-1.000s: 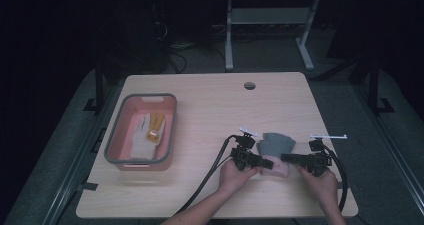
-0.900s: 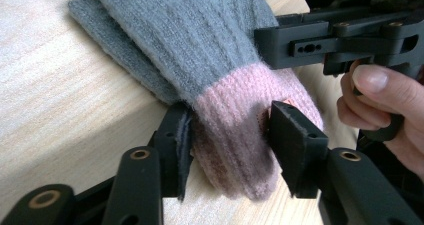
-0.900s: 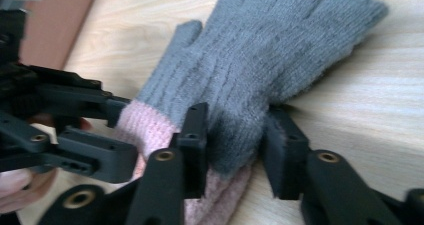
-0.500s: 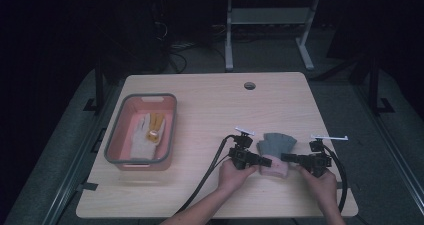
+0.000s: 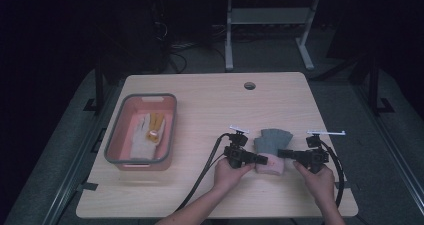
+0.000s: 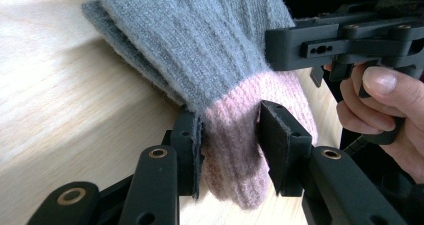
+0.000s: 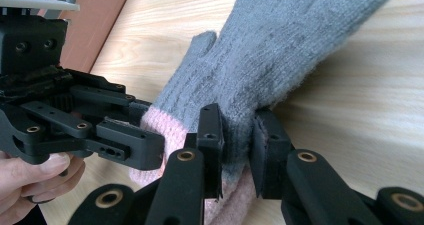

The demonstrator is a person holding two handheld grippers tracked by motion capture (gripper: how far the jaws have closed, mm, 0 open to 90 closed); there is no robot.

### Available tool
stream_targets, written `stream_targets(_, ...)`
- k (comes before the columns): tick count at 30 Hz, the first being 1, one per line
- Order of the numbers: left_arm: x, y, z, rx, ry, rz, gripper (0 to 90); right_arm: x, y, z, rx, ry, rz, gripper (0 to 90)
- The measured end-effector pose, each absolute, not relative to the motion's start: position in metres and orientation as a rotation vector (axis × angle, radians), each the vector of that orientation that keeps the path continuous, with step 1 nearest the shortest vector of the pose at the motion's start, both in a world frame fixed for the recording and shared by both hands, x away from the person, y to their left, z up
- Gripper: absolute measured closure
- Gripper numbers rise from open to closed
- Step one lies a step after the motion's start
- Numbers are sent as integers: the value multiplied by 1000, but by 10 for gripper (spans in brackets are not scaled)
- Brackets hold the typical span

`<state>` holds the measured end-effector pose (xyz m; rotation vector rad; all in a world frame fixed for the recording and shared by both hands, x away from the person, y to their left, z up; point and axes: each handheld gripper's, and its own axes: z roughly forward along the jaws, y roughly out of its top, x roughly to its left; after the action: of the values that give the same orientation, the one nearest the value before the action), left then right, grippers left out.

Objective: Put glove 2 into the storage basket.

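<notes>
From the high view, a grey glove [image 5: 272, 141] with a pink cuff [image 5: 270, 164] lies on the wooden desk [image 5: 210, 105] near its right front part, between the left tool [image 5: 262, 159] and the right tool [image 5: 283, 153], each held in a hand and pointing inward at the cuff end; off to the left a pink bin [image 5: 165, 130] with a grey rim holds a pale glove [image 5: 142, 135]. The left gripper view adds what the overhead cannot: the left tool [image 6: 230, 137] has just been closing and its black pads pinch the pink cuff [image 6: 235, 135] on both sides, the grey glove [image 6: 200, 40] stretching away over the desk, with the other tool and a hand [image 6: 385, 105] at the right edge. The right gripper view shows the right tool [image 7: 236, 140], also just closed in, clamped on the glove [image 7: 280, 50] where grey meets pink, the fabric bunched between its pads, and the left tool's body [image 7: 80, 120] at the cuff [image 7: 167, 127] beside it.
</notes>
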<state>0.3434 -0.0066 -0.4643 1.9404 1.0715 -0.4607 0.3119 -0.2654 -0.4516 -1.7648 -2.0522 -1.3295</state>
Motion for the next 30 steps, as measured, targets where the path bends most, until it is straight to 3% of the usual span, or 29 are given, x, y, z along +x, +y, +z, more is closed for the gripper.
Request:
stream_targets(10,347,13,-456,1904,1070,-472,675,318,-251,-443,-1740,-2059,-1342,771)
stream_targets(30,352,56,-428,1877,1061,-445,687,332,-215,-419,-1649,-2085,-1381,772)
